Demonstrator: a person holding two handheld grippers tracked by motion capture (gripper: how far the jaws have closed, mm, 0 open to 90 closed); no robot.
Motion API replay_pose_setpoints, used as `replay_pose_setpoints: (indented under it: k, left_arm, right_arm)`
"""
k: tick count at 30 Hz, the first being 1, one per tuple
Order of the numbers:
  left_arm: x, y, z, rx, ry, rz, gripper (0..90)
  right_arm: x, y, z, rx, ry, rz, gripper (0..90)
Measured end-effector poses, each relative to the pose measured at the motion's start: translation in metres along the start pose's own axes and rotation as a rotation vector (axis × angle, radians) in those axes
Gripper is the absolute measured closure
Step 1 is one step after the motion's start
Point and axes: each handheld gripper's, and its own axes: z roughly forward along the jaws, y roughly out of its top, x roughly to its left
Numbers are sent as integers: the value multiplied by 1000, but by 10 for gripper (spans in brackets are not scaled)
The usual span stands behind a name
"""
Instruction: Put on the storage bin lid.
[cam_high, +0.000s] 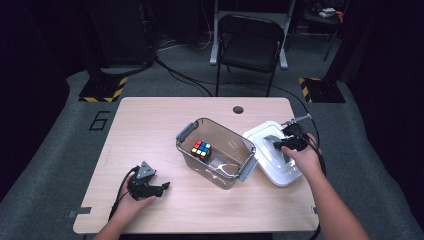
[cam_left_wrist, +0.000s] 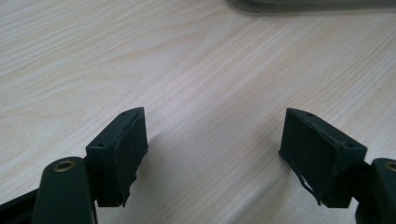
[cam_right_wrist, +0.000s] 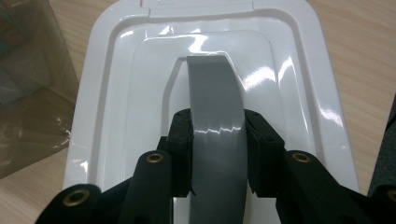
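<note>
A clear plastic bin (cam_high: 216, 152) with grey latches stands mid-table, and a Rubik's cube (cam_high: 201, 149) lies inside it. Its white lid (cam_high: 272, 150) (cam_right_wrist: 107, 88) lies tilted against the bin's right side. My right gripper (cam_high: 286, 144) (cam_right_wrist: 218, 156) is shut on the lid's grey handle (cam_right_wrist: 215, 112), one pad on each side of the strap. My left gripper (cam_high: 162, 187) (cam_left_wrist: 212, 154) rests near the table's front left, open, with bare wood between its fingertips.
The wooden table (cam_high: 150, 125) has a round cable hole (cam_high: 238, 109) at the back edge. A black folding chair (cam_high: 250, 45) stands beyond the table, and cables run over the grey floor. The bin's tinted wall (cam_right_wrist: 28, 93) is close to the lid's left.
</note>
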Motion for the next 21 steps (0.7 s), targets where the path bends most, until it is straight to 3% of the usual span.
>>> replay_pose_setpoints:
  k: [9,21]
  left_arm:
    - [0,0,0,-3,0,-1,229]
    - [0,0,0,-2,0,0,229]
  right_arm:
    - [-2,13,-16,-12,-11,-28,667]
    - [-3,25,-29,-20,-26,-30,668]
